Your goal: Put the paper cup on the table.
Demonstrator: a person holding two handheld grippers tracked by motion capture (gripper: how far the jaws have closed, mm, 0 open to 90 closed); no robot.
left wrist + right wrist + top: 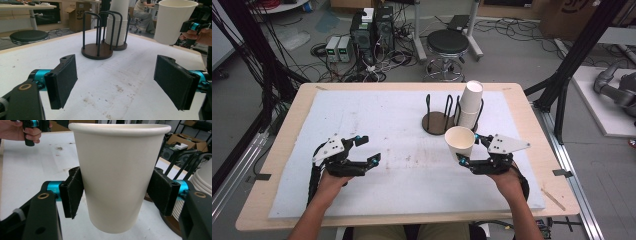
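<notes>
- Right gripper (468,149) holds one white paper cup (459,142) between its two black padded jaws; the pads press on both sides of the cup wall.
- In the right gripper view this white paper cup (117,175) stands upright with its open mouth up, and its bottom hangs free above the white foam mat (30,165).
- Left gripper (368,150) has its jaws wide apart, and nothing is between them; it hovers over the left part of the mat.
- From the left gripper view, the held cup (173,21) is up at the right, near the dark wire cup holder with two round wooden bases (98,51).
- One tall stack of white paper cups (470,106) leans in the right ring of this holder, just behind the held cup.
- All of it is on a light wooden table (532,130).
</notes>
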